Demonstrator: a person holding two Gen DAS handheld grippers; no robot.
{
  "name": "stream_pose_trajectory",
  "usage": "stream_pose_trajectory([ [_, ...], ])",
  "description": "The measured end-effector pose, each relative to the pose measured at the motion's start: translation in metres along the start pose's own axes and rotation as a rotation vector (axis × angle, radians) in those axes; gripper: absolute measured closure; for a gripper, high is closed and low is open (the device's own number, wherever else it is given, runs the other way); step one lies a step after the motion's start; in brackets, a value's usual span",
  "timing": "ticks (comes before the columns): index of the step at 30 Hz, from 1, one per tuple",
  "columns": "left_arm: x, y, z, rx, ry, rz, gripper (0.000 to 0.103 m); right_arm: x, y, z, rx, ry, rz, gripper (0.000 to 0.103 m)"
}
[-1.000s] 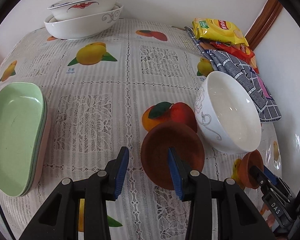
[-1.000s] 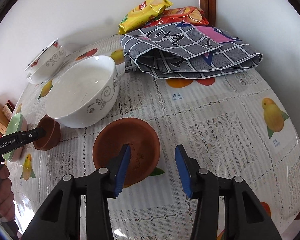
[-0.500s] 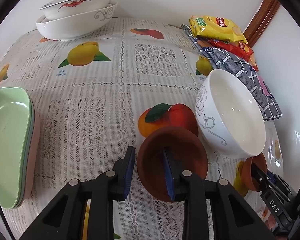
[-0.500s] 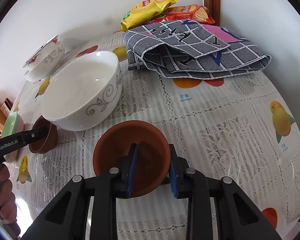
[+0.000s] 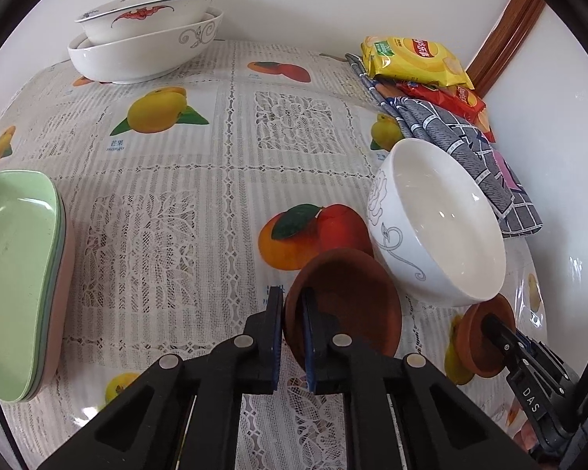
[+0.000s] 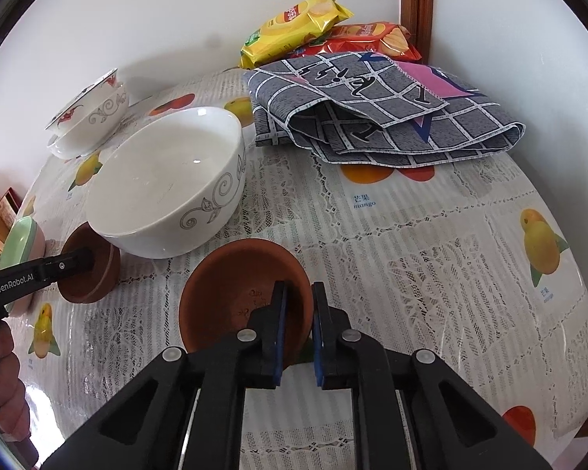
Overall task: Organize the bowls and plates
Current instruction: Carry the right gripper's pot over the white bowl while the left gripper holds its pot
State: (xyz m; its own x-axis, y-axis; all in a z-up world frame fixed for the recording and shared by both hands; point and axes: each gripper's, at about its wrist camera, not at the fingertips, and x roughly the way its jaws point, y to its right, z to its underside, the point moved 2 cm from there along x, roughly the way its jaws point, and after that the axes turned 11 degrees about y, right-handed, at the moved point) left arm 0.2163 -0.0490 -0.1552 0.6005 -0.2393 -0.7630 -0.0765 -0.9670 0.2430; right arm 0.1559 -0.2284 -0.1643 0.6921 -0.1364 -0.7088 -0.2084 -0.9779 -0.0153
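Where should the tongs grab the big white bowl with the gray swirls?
Probably the white bowl's rim on the open side facing the checked cloth, coming from above. Its wall is thin and upright, so one pad could go inside and one outside; the brown dishes crowd the near side.

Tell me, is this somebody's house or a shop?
Most likely a home dining table. A plastic lace-and-fruit-print tablecloth covers it, with stacked white china bowls by the wall, a yellow bag of crisps and a folded grey checked cloth lying about.
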Motion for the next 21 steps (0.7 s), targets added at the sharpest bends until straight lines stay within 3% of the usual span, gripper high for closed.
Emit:
stream_pose_trajectory([
  [21, -0.063, -0.008, -0.009, -0.011, 0.092, 0.038, 0.094, -0.054, -0.032, -0.008, -0.045, 0.083, -0.025, 0.094],
])
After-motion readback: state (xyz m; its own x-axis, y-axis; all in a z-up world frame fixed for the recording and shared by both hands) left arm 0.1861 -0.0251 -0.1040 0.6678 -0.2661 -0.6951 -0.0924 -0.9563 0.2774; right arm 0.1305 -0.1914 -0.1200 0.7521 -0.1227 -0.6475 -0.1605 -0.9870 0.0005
